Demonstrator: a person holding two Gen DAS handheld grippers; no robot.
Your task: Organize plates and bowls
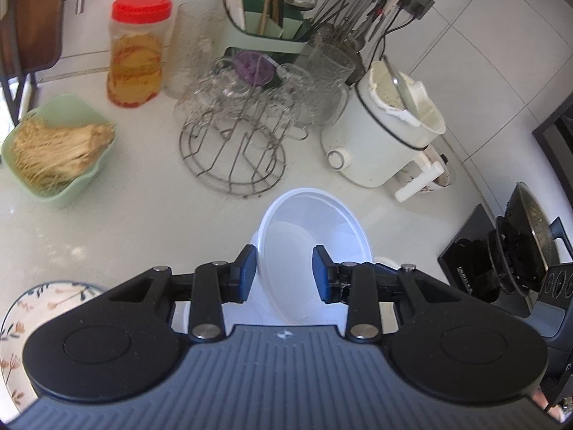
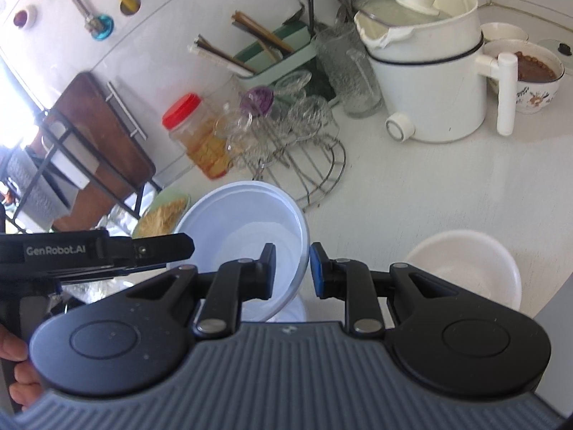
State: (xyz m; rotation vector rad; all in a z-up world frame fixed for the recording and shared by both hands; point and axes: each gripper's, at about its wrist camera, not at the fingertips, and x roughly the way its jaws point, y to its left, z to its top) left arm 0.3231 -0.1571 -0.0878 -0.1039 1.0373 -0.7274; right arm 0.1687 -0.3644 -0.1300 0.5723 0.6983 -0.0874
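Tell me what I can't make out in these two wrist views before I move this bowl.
- Left wrist view: the floral plate is mostly hidden by the body of the left gripper and cut off by the frame edge.
- Both views: whatever sits under the tilted white bowl is covered by the bowl and the gripper bodies.
- Right wrist view: the cream bowl has its near side hidden behind the right gripper.

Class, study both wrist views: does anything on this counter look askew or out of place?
Yes. The white bowl is tilted steeply on edge, not flat, with both tongs' fingers straddling its rim: left tongs, right tongs. Whether either grips it is unclear. The cooker's lid also sits crooked on the cooker.
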